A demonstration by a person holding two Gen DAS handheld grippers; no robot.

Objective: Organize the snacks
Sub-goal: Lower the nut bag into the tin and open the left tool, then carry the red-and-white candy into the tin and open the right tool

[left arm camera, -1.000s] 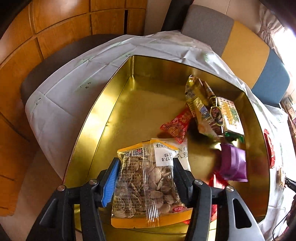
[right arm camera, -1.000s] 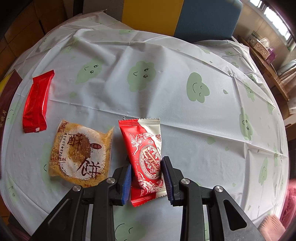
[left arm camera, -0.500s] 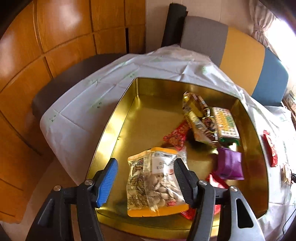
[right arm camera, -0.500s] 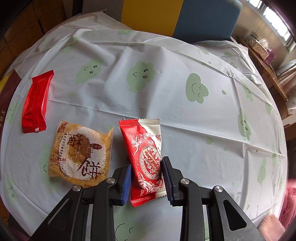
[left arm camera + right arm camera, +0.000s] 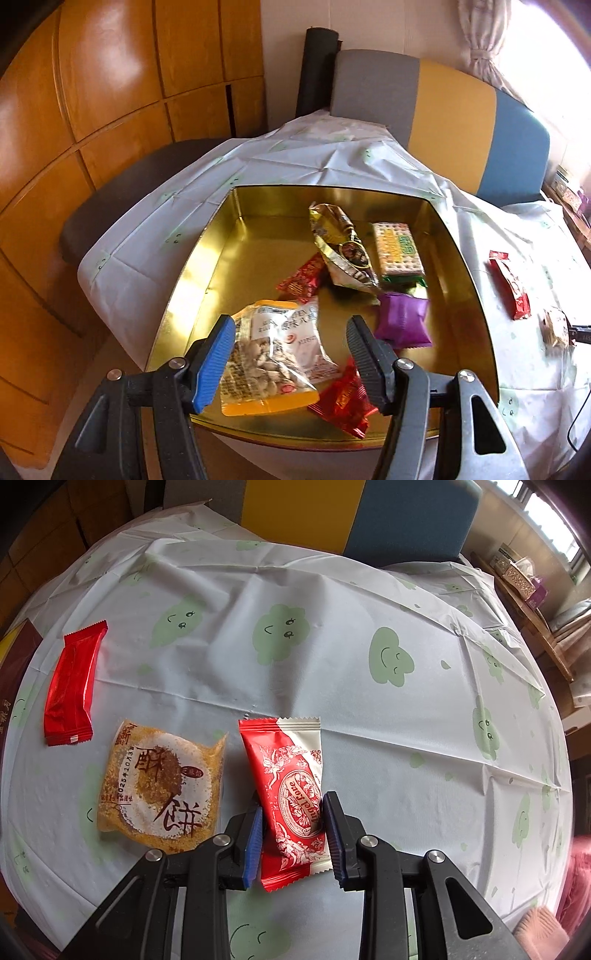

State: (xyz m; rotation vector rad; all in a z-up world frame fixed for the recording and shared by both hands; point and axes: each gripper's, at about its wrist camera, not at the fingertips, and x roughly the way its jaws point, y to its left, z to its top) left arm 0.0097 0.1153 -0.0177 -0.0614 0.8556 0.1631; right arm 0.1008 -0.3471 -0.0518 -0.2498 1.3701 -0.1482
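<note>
Left wrist view: left tool (image 5: 291,354) hangs over the near edge of the gold tin (image 5: 218,229), jaws spread wide, nothing between the pads. Seed bag (image 5: 273,354) with orange trim lies flat on the tin floor under the gap, touching neither pad as far as visible. Red foil packet (image 5: 341,400) sits at 4 o'clock of the seed bag, its edge tucked under the bag's corner. Purple packet (image 5: 404,325) at 2 o'clock of the seed bag, just beside the right finger. Gold crinkled bag (image 5: 340,251) near tin centre, leaning over a small red packet (image 5: 301,282) at its 7 o'clock. Green-and-yellow cracker pack (image 5: 397,247) lies at 3 o'clock of the gold bag, touching it. Tin rests on the desk (image 5: 295,162), which is covered with a white cloth. Outside the tin at 3 o'clock, a red wrapper (image 5: 511,284) lies on the cloth.

Right wrist view: right tool (image 5: 293,830) is closed onto the red-and-white snack pack (image 5: 291,790), both blue pads pressing its sides on its lower half; pack looks to lie on the desk (image 5: 332,590). Round pastry pack (image 5: 160,782) just beside it at 9 o'clock, not touching. Red bar wrapper (image 5: 74,685) at 10 o'clock, apart from the pastry.
</note>
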